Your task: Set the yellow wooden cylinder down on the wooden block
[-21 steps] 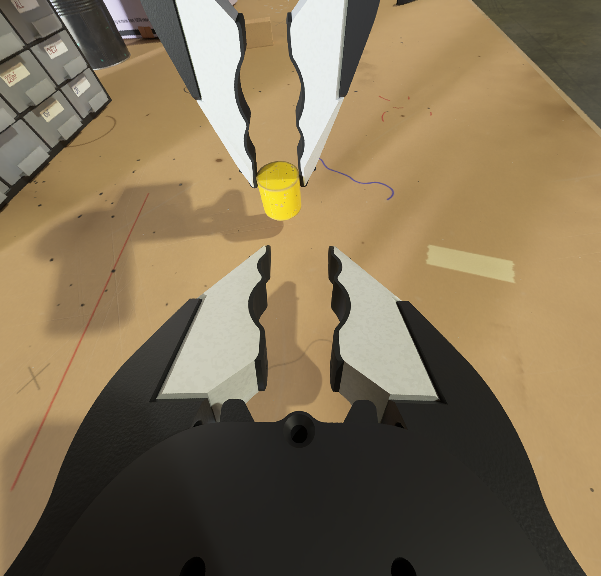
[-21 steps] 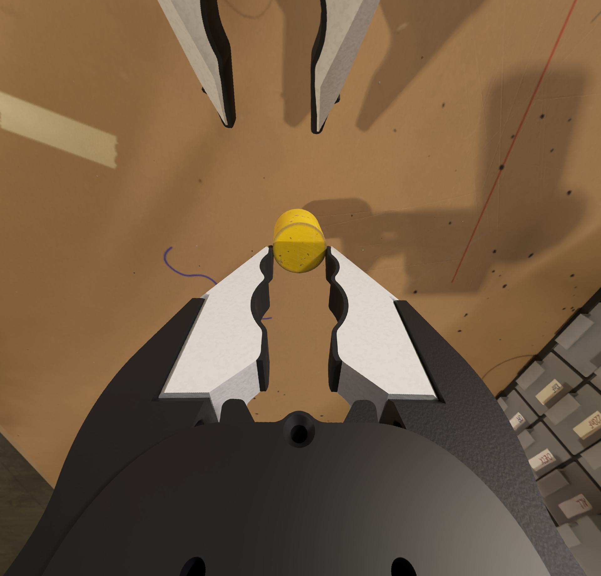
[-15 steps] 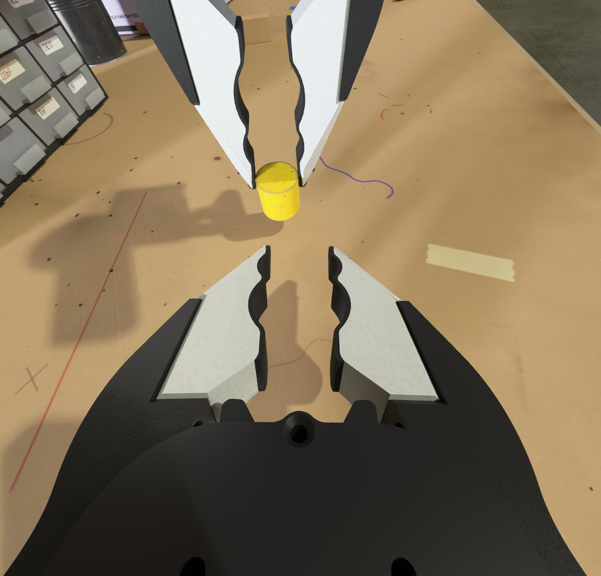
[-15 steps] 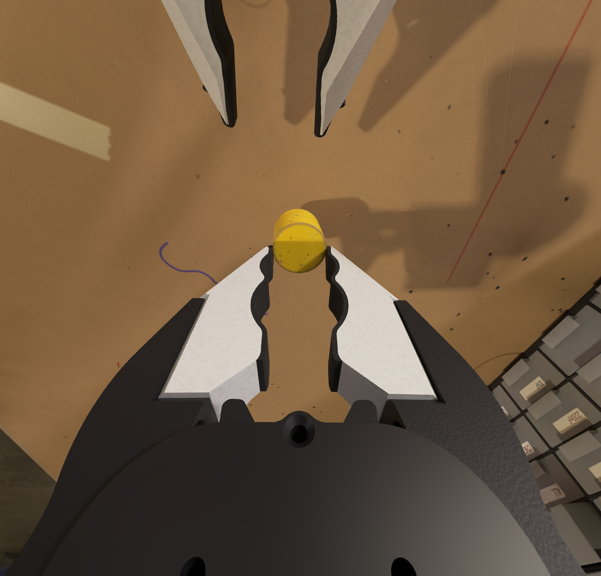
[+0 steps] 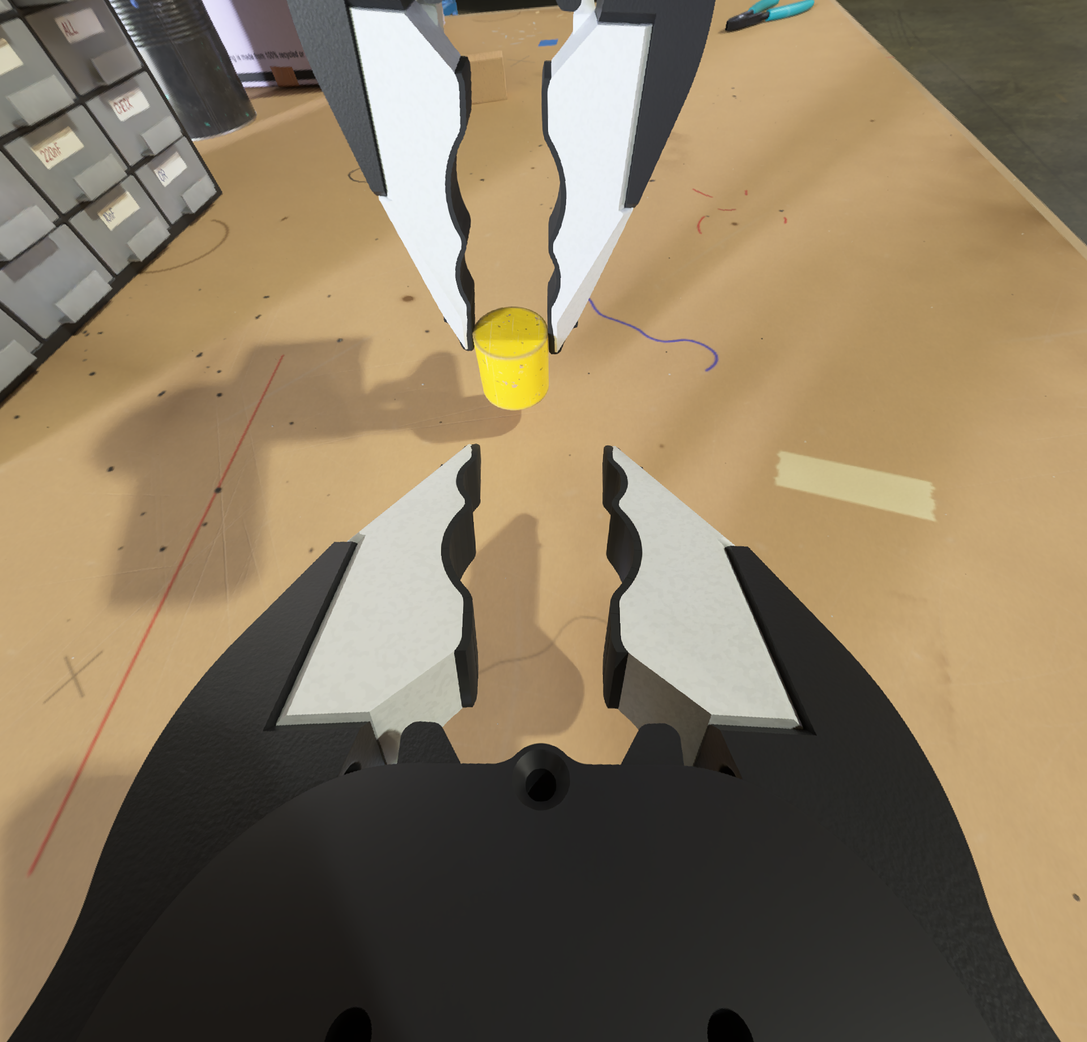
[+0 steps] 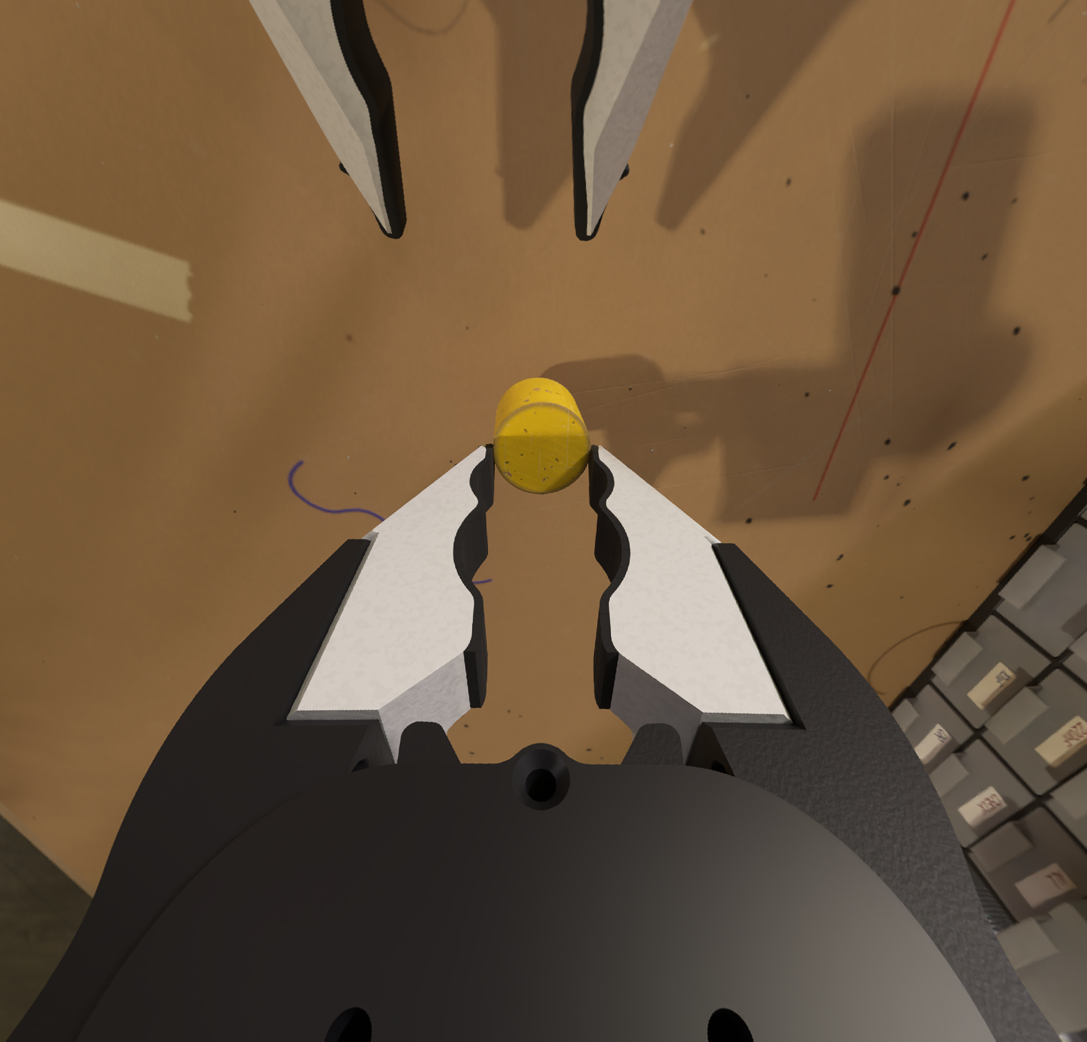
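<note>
The yellow wooden cylinder (image 5: 510, 367) stands upright at or barely above the brown tabletop, its shadow right beside it. My right gripper (image 5: 510, 337) comes down from the far side and is shut on the cylinder's top; in the right wrist view the gripper (image 6: 540, 455) pinches the cylinder (image 6: 540, 426) at its fingertips. My left gripper (image 5: 541, 455) is open and empty, a short way in front of the cylinder; it also shows in the right wrist view (image 6: 488, 231). The wooden block (image 5: 488, 76) sits far back, seen between the right gripper's fingers.
A grey drawer cabinet (image 5: 88, 149) and a dark metal can (image 5: 188, 73) stand at the back left. Teal pliers (image 5: 770, 11) lie at the far right. A strip of tape (image 5: 853, 484) lies on the right. The table edge (image 5: 1000, 161) runs along the right.
The right gripper stays shut on the cylinder, and both views have shifted slightly. More of the right gripper's body now shows in the left wrist view. The left gripper stays open.
</note>
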Controlling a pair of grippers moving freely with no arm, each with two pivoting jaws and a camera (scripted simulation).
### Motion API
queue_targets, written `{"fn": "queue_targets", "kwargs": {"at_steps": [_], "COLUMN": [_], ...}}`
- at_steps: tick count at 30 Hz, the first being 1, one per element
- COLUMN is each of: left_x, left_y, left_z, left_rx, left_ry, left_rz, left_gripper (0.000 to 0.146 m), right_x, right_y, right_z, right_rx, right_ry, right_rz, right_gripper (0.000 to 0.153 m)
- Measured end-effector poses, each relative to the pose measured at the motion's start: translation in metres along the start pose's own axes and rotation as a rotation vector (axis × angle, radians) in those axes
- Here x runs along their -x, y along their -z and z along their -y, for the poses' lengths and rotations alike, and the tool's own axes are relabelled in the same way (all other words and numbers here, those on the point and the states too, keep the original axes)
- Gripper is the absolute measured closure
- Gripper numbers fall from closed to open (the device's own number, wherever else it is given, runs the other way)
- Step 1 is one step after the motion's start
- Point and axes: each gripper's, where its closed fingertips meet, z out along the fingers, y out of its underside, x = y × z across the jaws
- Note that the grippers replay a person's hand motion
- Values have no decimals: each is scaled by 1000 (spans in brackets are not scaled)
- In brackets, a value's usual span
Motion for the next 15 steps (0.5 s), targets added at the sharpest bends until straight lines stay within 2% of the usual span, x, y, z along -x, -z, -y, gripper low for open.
{"fn": "queue_targets", "kwargs": {"at_steps": [4, 8, 11, 15], "left_x": [0, 1, 1, 0], "left_y": [1, 2, 2, 1], "left_z": [1, 2, 2, 1], "left_rx": [-11, -15, -17, -10], "left_ry": [-4, -6, -15, -21], "left_rz": [9, 17, 21, 19], "left_gripper": [104, 104, 104, 104], "right_x": [-1, -11, -23, -38], "right_y": [9, 54, 93, 135], "right_z": [-5, -37, -85, -171], "right_rx": [-106, -196, -180, -97], "right_ry": [-104, -246, -368, -578], "right_rz": [6, -22, -81, -169], "right_gripper": [121, 121, 121, 121]}}
